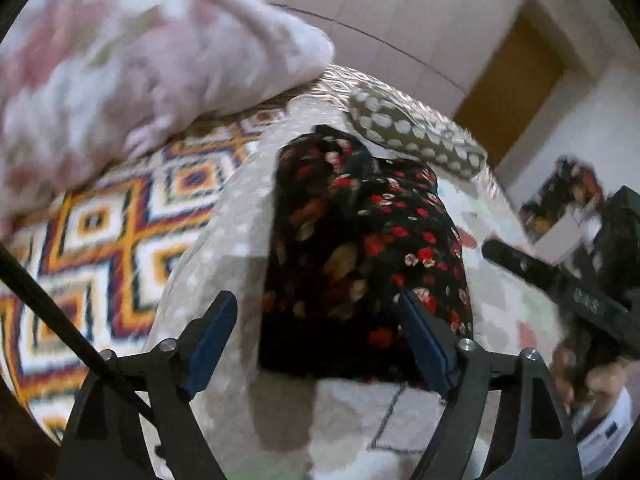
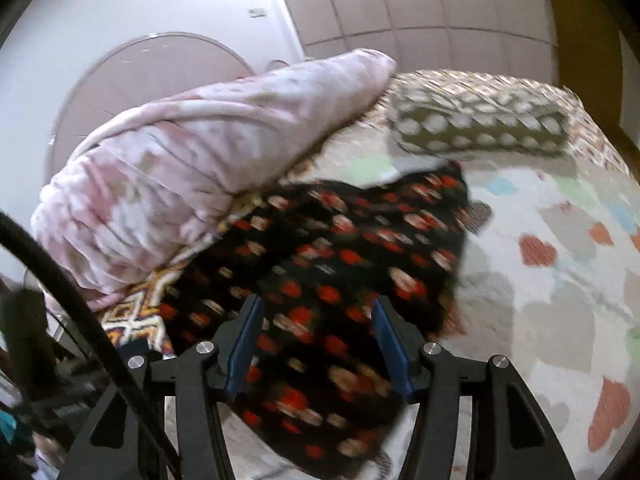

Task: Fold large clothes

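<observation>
The black flowery cloth (image 1: 360, 248) is lying folded on the bed (image 2: 540, 280), its long side running away from both tools. The left gripper (image 1: 320, 344) and right gripper (image 2: 316, 344) are both hanging wide open over its near end, holding nothing.

On the bed, the heart-printed pale bedspread (image 2: 560, 280) lies bare to the right of the folded black floral garment (image 2: 340, 280) — open room for tongs. To the left, a bulky pink-and-white rolled quilt (image 2: 192, 168) crowds against the garment's edge. Behind it, a grey pillow with white dots (image 2: 480, 128) lies across the far side.
</observation>
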A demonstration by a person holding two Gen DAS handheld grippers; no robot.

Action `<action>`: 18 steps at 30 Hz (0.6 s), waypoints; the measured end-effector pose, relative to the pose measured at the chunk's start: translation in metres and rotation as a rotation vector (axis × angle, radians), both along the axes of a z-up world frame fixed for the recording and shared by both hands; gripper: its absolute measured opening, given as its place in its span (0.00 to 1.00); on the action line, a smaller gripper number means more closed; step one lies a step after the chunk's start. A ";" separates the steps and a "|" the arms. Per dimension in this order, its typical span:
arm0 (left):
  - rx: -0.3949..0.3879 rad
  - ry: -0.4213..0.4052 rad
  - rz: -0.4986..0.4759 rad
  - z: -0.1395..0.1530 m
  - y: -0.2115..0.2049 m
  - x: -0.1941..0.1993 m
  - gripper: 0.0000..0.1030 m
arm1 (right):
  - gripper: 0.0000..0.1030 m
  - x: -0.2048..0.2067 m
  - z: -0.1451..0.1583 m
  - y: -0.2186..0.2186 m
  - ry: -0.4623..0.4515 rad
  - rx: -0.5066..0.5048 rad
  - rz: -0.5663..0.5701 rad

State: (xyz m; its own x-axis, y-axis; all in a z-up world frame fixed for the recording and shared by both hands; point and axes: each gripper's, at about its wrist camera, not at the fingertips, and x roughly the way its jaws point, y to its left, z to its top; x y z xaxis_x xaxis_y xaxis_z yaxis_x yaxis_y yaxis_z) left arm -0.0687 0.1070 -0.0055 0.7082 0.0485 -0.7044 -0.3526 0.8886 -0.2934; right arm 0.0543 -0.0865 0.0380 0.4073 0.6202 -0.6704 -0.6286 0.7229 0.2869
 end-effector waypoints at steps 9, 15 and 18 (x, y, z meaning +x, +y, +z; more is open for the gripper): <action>-0.293 0.084 0.157 -0.071 0.069 0.028 0.78 | 0.67 0.025 -0.026 -0.036 0.072 0.043 -0.063; -0.438 0.032 0.126 -0.087 0.087 0.019 0.82 | 0.84 0.061 -0.069 -0.036 0.207 0.115 -0.104; -0.425 0.029 0.107 -0.087 0.084 0.021 0.84 | 0.92 0.076 -0.098 -0.034 0.295 0.194 -0.101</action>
State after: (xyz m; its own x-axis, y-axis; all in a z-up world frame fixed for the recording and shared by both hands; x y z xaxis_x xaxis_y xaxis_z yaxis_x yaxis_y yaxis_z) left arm -0.0472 0.1910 -0.0926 0.6946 -0.1782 -0.6970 -0.4492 0.6493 -0.6137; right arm 0.1308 -0.1205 -0.0600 0.2797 0.7137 -0.6422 -0.4267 0.6916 0.5827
